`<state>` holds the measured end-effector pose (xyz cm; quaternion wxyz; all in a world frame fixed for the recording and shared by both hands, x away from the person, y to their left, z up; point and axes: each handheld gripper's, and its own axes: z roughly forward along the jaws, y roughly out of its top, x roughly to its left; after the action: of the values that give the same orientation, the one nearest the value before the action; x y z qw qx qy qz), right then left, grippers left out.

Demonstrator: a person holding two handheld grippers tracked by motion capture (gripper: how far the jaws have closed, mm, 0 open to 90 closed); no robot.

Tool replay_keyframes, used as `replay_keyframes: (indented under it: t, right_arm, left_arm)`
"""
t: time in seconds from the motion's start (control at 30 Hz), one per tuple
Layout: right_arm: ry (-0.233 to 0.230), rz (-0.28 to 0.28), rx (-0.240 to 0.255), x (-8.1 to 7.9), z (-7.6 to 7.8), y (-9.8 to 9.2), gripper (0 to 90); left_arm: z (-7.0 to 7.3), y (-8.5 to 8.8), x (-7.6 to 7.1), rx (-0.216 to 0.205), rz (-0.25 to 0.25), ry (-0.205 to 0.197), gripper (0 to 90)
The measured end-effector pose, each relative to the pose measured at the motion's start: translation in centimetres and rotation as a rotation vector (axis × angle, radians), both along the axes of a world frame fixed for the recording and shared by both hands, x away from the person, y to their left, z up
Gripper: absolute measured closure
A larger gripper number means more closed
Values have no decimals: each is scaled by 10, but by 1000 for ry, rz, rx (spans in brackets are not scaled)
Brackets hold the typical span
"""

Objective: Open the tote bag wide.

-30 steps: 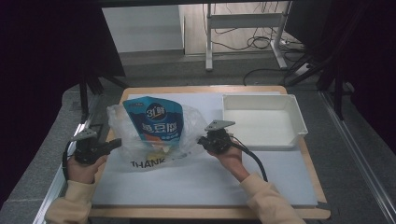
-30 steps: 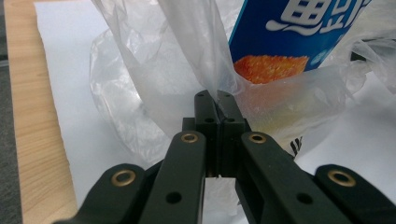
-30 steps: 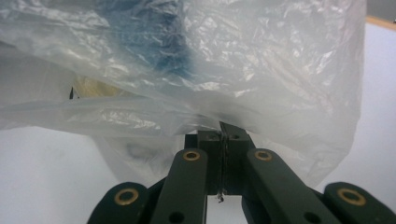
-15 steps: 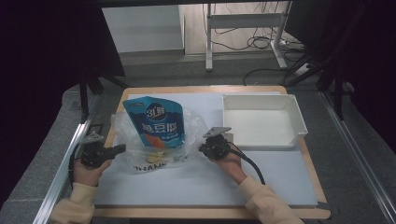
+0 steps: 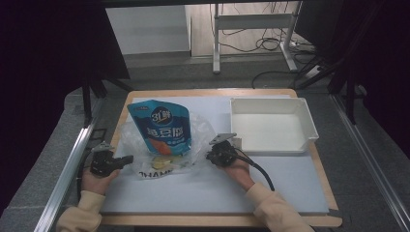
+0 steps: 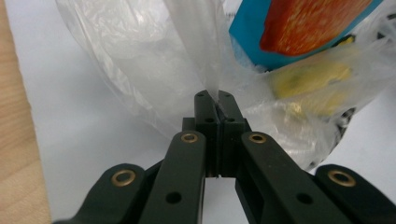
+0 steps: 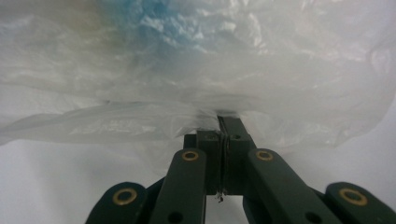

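Note:
A clear plastic bag (image 5: 193, 145) lies on the white mat, printed with dark letters along its near edge. A blue snack pouch (image 5: 162, 125) sticks out of its far end, and a yellow item (image 5: 162, 161) rests inside. My left gripper (image 5: 126, 159) is shut on the bag's left edge; the film (image 6: 205, 70) is pinched between the jaws. My right gripper (image 5: 209, 155) is shut on the bag's right edge, with film (image 7: 140, 121) bunched at the jaw tips. The pouch (image 6: 299, 28) and the yellow item (image 6: 310, 79) show through the plastic in the left gripper view.
An empty white tray (image 5: 300, 108) stands at the right of the wooden table (image 5: 203, 93). The white mat (image 5: 203, 188) covers most of the tabletop. A metal rail (image 5: 72, 164) runs along the left side. Cables trail from both grippers.
Both grippers have pulled toward the person's side of the table, dragging the bag and pouch slightly nearer. Each keeps its hold on the bag.

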<state>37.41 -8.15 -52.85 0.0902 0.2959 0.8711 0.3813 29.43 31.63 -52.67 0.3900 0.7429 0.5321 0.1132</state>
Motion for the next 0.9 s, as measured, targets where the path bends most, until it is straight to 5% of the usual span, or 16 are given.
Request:
replay_keyframes:
  t: [0.4, 0.9]
  right_arm:
    - [18, -2, -23, 0, -4, -1, 874]
    - [17, -2, -24, 0, -4, -1, 871]
  left_arm:
    - [-16, -5, 3, 38, -3, 43, 898]
    - [-21, -6, 3, 28, -1, 51, 870]
